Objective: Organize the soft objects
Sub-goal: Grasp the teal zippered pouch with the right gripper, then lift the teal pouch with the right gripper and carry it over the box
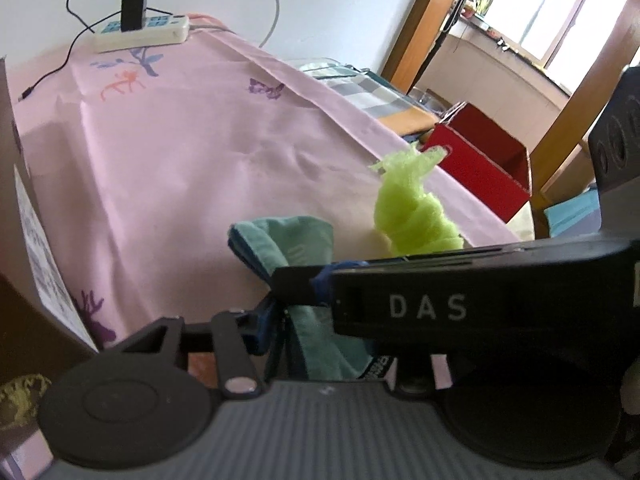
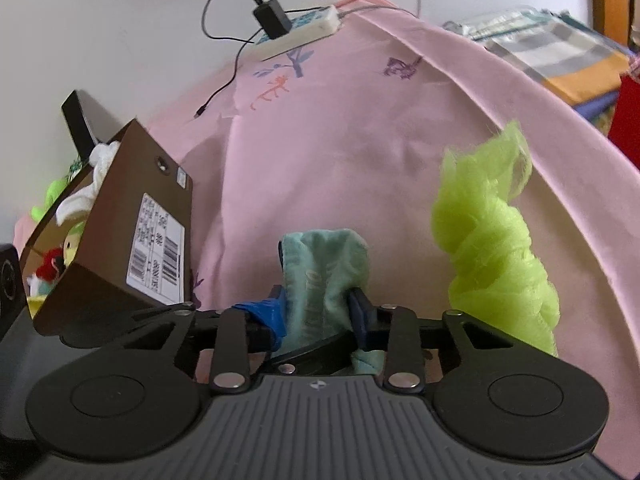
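A teal cloth (image 2: 324, 280) lies on the pink sheet (image 2: 360, 152). My right gripper (image 2: 318, 308) is shut on it, with the blue pads (image 2: 276, 312) pressing both sides. In the left wrist view the same teal cloth (image 1: 296, 240) runs down between my left gripper's (image 1: 312, 328) fingers. One blue pad (image 1: 262, 320) shows just beside the cloth. The other finger is hidden behind the right gripper's black body (image 1: 460, 300), which crosses the view. A lime green mesh bundle (image 2: 492, 240) stands to the right of the cloth.
A brown cardboard box (image 2: 120, 220) holding white, green and red soft items sits at the left. A power strip with a charger (image 2: 296, 32) lies at the far edge. A red box (image 1: 480, 160) stands beyond the sheet's right edge.
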Demonstrator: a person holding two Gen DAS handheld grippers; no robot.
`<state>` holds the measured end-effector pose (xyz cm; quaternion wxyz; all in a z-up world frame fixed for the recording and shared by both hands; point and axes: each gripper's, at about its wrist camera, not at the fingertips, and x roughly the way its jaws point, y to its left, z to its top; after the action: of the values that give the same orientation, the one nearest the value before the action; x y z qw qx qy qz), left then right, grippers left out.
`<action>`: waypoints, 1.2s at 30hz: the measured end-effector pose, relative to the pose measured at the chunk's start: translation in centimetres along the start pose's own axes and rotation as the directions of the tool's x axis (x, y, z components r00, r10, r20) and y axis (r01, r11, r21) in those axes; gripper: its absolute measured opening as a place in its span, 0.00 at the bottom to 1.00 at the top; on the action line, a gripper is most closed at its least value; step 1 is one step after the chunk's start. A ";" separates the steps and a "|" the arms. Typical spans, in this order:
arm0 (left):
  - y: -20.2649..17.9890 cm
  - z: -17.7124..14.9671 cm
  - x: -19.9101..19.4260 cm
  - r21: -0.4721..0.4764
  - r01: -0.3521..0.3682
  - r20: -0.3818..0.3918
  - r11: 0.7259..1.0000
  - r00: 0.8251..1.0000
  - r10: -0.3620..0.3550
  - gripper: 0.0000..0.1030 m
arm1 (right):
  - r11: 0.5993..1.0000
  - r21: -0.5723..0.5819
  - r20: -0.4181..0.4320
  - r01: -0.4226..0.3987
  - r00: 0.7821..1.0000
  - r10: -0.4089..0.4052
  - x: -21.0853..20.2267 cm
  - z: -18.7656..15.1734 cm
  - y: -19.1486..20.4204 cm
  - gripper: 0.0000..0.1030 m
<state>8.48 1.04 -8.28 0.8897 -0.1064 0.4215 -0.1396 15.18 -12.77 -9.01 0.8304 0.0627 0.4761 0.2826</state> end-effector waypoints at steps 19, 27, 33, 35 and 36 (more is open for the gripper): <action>-0.7 1.2 -11.1 0.033 -0.087 0.234 0.996 0.969 0.076 0.32 | 0.977 -0.166 0.161 -0.135 0.973 0.162 -6.2 1.5 7.6 0.01; 1.5 1.8 -15.7 0.019 -0.166 0.315 0.986 0.937 0.152 0.33 | 0.945 -0.237 0.202 -0.223 0.941 0.273 -6.1 2.7 12.3 0.02; 4.3 1.8 -17.3 -0.001 -0.225 0.318 0.974 0.924 0.214 0.33 | 0.930 -0.234 0.173 -0.285 0.929 0.328 -3.8 3.5 15.1 0.02; 5.3 1.8 -17.4 -0.006 -0.238 0.306 0.971 0.924 0.229 0.33 | 0.929 -0.220 0.157 -0.297 0.929 0.334 -2.7 3.8 15.7 0.02; 5.8 1.8 -17.3 -0.009 -0.243 0.297 0.970 0.926 0.234 0.33 | 0.931 -0.213 0.150 -0.297 0.931 0.332 -2.2 3.8 15.9 0.02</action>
<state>0.34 12.45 3.49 0.9544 -0.0617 0.2916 -0.0188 10.95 -0.11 0.64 0.8165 0.0860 0.3528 0.4489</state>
